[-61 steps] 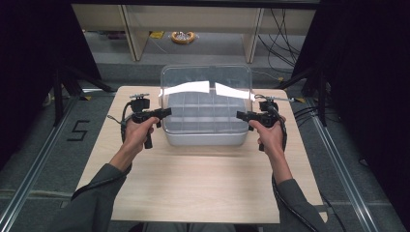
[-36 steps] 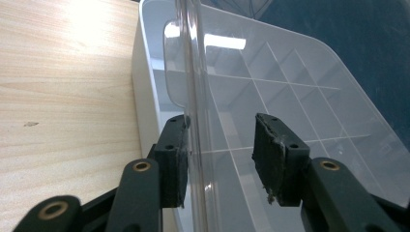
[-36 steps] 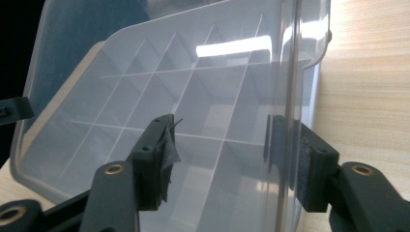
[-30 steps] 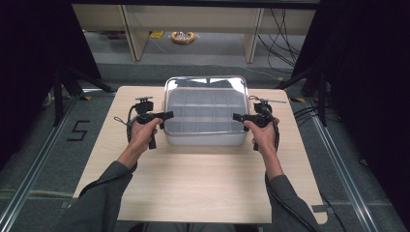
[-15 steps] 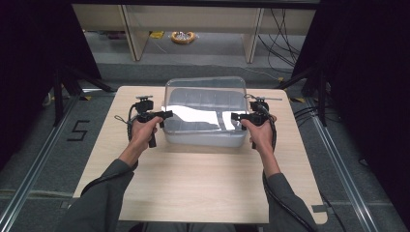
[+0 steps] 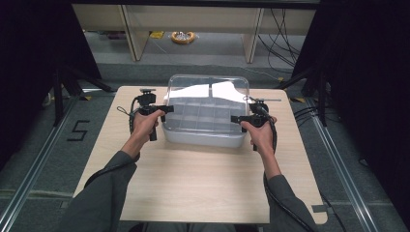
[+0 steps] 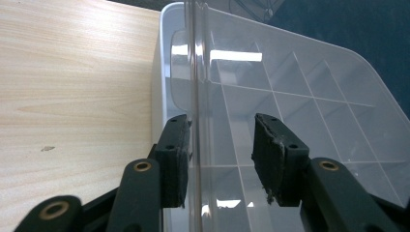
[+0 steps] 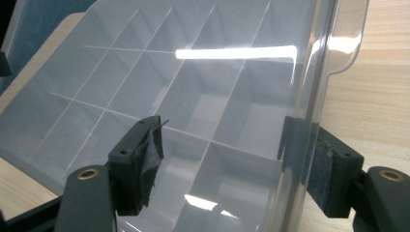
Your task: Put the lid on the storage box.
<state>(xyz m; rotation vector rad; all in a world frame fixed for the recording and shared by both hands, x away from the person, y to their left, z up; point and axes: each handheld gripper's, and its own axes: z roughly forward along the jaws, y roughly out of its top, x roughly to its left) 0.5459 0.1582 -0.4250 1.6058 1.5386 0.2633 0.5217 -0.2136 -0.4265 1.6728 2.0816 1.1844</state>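
A clear compartment box stands at the back middle of the wooden table, with a transparent lid over it. My left gripper is at the box's left side and my right gripper at its right side. In the left gripper view the lid's rim runs between the jaws of the left gripper, close against one pad, with a wide gap to the other. In the right gripper view the right gripper straddles the lid's rim, jaws far apart. Both are open.
Bare tabletop lies between the box and the near edge. Beyond the far edge are shelf legs, a yellow coil on the floor and cables. Metal rails run along the floor on both sides.
Both grippers have closed in from the box's sides onto the lid's edges. The lid's far edge has dropped a little and its glare has shifted. Little has moved over the last half second.
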